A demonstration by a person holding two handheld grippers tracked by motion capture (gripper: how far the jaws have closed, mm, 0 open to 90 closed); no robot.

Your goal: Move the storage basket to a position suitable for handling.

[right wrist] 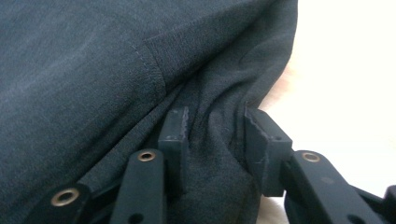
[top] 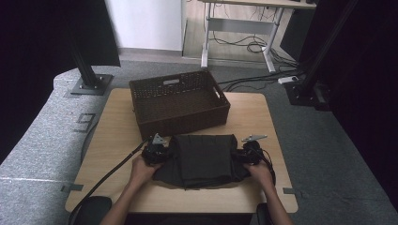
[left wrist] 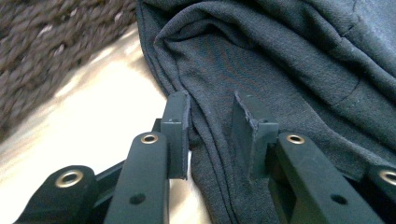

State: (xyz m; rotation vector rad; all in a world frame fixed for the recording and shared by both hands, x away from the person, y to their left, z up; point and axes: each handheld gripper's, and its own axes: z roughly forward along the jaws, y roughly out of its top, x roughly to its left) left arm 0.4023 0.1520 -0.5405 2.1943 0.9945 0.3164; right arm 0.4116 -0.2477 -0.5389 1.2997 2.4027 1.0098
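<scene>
Both forearms come in low from the near edge of the bench (top: 117,122), bent slightly inward, each hand wrapped around its tool and lying close to the surface. The left hand-held gripper (top: 157,152) points toward the right one, its jaws drawn in on the left edge of the folded dark garment (top: 202,159); in the left gripper view its pads (left wrist: 180,126) pinch a bunched ridge of the cloth (left wrist: 280,70) between them. The right hand-held gripper (top: 246,154) mirrors it, aimed leftward, and in the right gripper view its jaws are likewise narrowed on gathered folds of the fabric (right wrist: 93,70) at the right edge. The garment lies flat on the bench between the two grippers. Just beyond them stands a brown woven basket (top: 180,101), near the garment's far edge.
</scene>
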